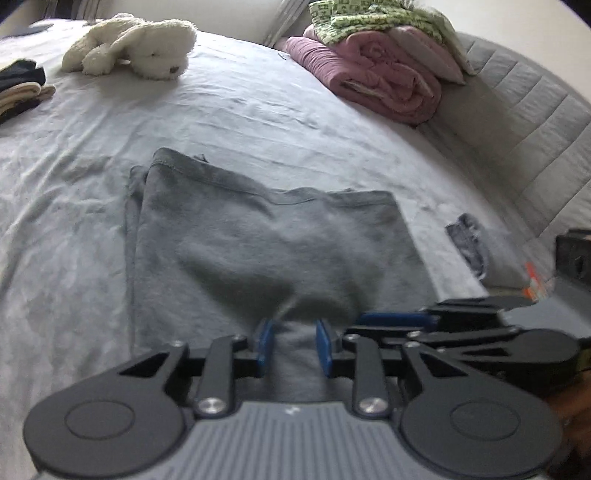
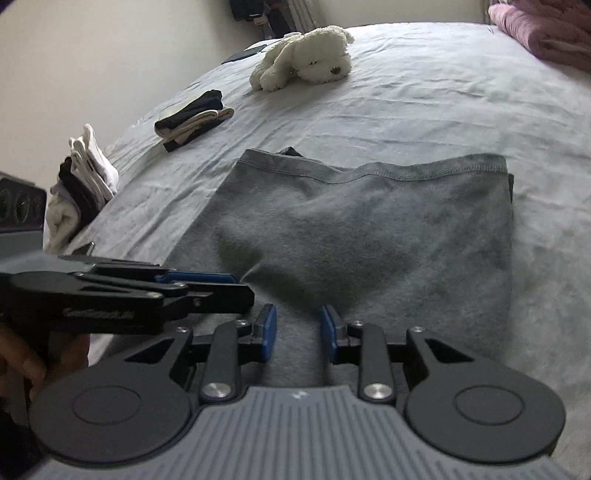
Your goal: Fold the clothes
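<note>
A grey garment (image 1: 258, 240) (image 2: 369, 221) lies folded into a rough rectangle on the pale bed sheet (image 1: 258, 110), hemmed edge away from me. My left gripper (image 1: 293, 325) sits low over its near edge. The blue pads (image 1: 266, 343) stand apart, and smooth grey cloth shows in the gap without being pinched. My right gripper (image 2: 299, 314) is placed the same way, its blue pads (image 2: 267, 332) also apart over the cloth. Each gripper shows edge-on in the other's view: right gripper (image 1: 391, 318), left gripper (image 2: 199, 277). A hand holds the left one at the lower left of the right wrist view.
A white plush dog (image 1: 136, 48) (image 2: 306, 59) lies at the far side. A pink blanket (image 1: 376, 74) under green patterned cloth (image 1: 369, 18) rests by the padded headboard (image 1: 517, 129). Folded dark and beige clothes (image 2: 192, 122), a white and black pile (image 2: 85, 173) and a denim piece (image 1: 467, 243) are nearby.
</note>
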A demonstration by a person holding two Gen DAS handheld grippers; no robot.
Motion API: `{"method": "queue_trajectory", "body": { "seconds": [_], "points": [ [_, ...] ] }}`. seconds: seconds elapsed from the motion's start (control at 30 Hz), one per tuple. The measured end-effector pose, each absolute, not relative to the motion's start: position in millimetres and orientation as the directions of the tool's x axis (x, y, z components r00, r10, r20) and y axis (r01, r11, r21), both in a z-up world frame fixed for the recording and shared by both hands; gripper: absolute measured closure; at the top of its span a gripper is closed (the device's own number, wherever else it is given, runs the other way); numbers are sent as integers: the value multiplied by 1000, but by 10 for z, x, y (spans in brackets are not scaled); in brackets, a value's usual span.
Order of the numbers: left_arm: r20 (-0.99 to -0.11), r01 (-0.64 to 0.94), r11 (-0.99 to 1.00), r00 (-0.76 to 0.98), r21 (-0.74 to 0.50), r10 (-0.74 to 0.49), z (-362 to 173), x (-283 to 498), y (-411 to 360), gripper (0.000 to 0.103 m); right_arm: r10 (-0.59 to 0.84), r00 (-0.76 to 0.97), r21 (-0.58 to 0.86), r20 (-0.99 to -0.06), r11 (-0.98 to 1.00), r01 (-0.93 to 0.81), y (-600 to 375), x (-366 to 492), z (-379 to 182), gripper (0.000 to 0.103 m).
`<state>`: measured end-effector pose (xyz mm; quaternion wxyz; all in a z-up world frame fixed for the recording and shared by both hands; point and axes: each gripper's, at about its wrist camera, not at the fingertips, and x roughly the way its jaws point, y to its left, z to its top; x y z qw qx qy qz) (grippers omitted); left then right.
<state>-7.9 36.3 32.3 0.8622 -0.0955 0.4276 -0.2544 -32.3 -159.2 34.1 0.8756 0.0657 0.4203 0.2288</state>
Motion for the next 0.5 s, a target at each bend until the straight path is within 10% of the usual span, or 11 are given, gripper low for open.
{"method": "queue_trajectory", "body": {
  "seconds": [0.23, 0.5],
  "points": [
    [-700, 288, 873, 522, -393, -487, 309, -48, 539, 100, 435, 545, 349, -717, 900, -260, -1897, -291, 319, 93],
    [-694, 270, 870, 526, -413, -492, 299, -24, 790, 100, 429, 558, 402, -711, 898, -178, -2203, -353, 358, 94]
  ]
}}
